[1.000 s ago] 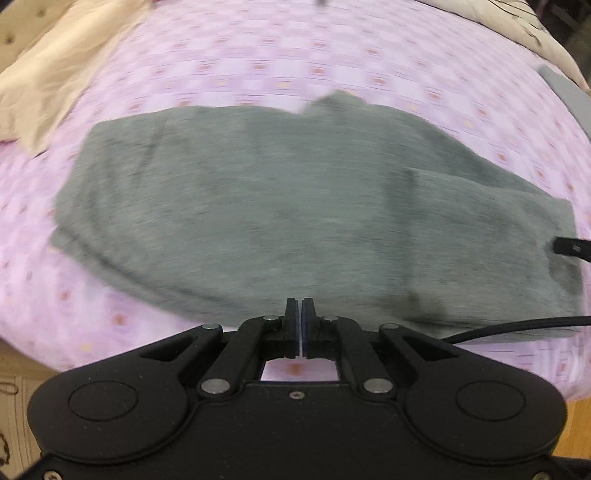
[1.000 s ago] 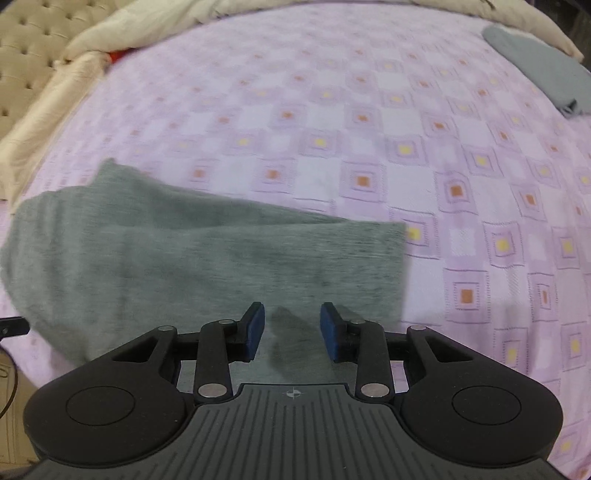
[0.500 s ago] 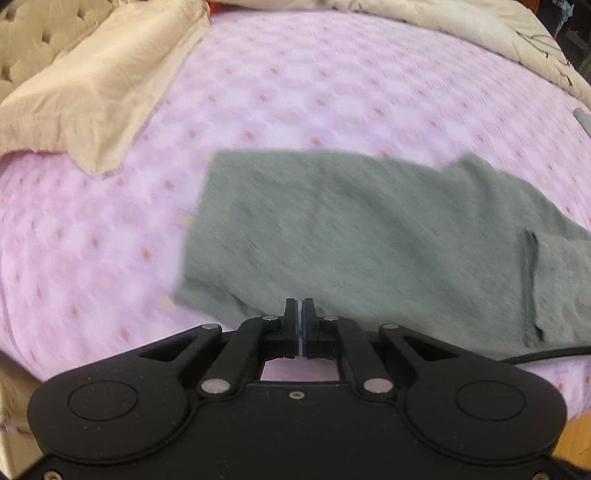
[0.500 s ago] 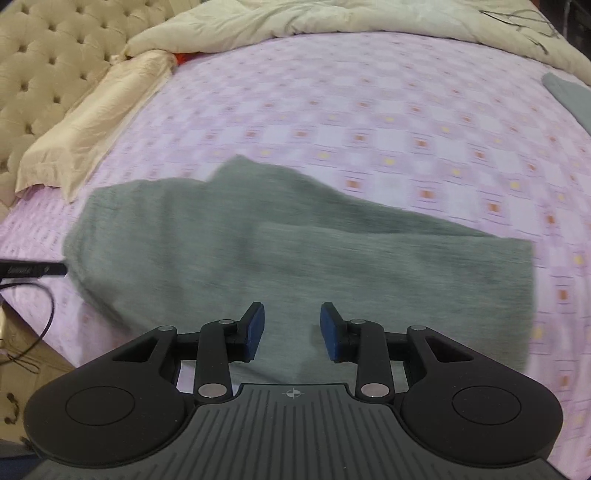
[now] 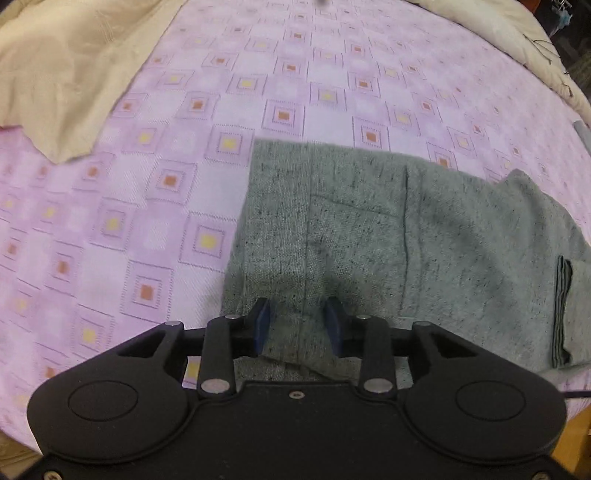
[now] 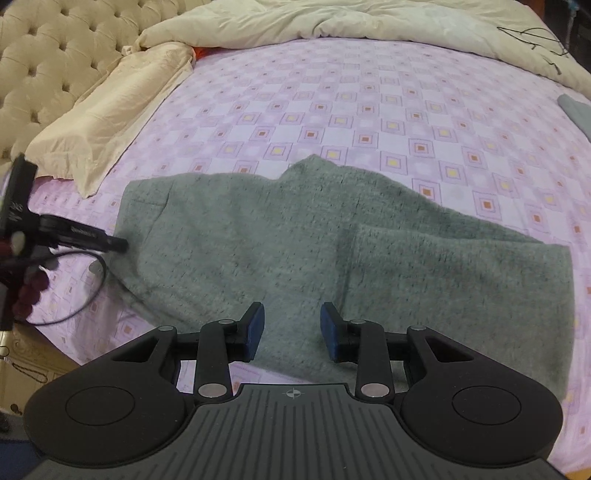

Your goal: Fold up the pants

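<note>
Grey pants lie flat on the purple checked bedsheet, one leg folded over so its cuff shows at the right. My left gripper hovers over the left end near the front edge. Its jaws are opening, with fabric under them but not pinched. In the right wrist view the pants stretch across the bed and my right gripper stands open above their near edge, holding nothing. The left gripper's fingers reach the pants' left end there.
A beige pillow lies at the left by the tufted headboard. A cream duvet is bunched along the back. Another grey garment sits at the right edge. A black cable loops over the bed's front edge.
The left jaws, shut before, now stand apart. The left gripper has slid to the pants' left end and come closer. The right gripper has pulled back and up, showing the whole garment.
</note>
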The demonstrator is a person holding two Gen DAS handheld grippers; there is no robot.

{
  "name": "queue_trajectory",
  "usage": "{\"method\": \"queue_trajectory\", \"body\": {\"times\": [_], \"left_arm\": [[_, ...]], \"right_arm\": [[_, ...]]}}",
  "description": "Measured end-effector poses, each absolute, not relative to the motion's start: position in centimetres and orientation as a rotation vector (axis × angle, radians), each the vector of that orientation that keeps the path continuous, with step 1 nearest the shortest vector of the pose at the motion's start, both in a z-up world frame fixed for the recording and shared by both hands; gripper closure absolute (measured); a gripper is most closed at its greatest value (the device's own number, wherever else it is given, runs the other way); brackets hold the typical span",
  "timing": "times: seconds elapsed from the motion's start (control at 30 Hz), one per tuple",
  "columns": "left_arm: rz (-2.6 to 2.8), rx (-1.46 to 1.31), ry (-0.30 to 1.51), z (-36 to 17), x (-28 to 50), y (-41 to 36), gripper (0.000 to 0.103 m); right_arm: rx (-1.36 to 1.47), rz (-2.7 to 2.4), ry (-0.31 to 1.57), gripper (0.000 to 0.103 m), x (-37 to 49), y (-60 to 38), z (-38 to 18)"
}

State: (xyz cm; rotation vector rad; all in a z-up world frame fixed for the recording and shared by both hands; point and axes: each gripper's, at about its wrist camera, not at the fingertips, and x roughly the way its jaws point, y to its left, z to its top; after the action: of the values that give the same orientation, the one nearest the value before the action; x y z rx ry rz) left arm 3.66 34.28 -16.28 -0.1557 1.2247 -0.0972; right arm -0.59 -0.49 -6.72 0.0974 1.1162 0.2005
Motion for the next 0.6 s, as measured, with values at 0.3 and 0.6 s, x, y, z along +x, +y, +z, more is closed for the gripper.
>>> {"method": "queue_trajectory", "body": {"times": [0.3,0.6], "left_arm": [[-0.106,-0.24,1.193,-16.2,2.8,35.9,0.051],[-0.093,-0.206,1.177,-15.7,2.1,36.3,0.049]], "right_arm": [[0.11,0.149,1.135,0.07,-1.0,0.6,-6.6],[0.114,0.141,1.14,0.07,-0.5,1.2,-6.7]]}}
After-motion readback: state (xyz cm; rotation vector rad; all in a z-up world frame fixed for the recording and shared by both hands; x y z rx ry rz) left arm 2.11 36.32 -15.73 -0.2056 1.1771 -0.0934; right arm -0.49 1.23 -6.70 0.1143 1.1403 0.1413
